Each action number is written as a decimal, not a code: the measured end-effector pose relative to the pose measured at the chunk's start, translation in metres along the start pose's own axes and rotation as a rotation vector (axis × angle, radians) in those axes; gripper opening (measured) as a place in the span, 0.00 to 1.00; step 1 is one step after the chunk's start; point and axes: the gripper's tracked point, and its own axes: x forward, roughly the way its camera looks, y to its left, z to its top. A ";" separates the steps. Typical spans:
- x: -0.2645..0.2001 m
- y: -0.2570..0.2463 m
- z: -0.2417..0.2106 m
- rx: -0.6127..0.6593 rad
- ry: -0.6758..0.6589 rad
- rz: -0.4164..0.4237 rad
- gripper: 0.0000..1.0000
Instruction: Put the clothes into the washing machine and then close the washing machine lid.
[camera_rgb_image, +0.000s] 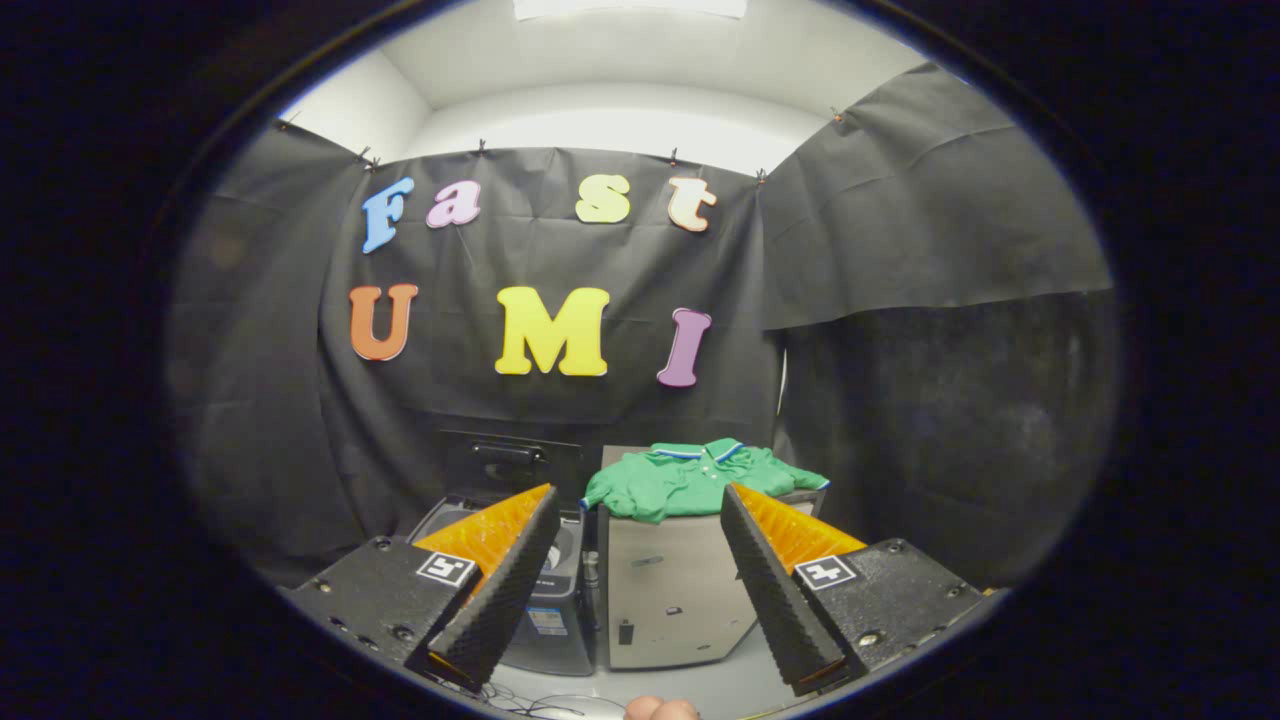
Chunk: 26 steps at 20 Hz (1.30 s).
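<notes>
Gripper (640, 500) was spread wide, holding nothing. Green shirt (700, 478) lay on the steel cabinet (670, 590), straight ahead beyond the tips; washer (545, 590) w/ lid up stood just left.

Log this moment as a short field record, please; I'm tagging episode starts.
gripper: open, fingers spread, holding nothing
clothes: green polo shirt, lying on top of the grey cabinet, beyond the fingers
washing machine: beside the cabinet, behind one finger, lid raised
task stage: shirt not yet picked up, lid not yet closed
person: fingertips below the gripper
</notes>
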 end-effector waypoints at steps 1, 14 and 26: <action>0.009 -0.006 0.006 -0.005 -0.008 -0.006 1.00; 0.257 -0.073 -0.017 -0.091 0.216 0.035 1.00; 0.385 -0.101 -0.102 -0.097 0.601 0.105 1.00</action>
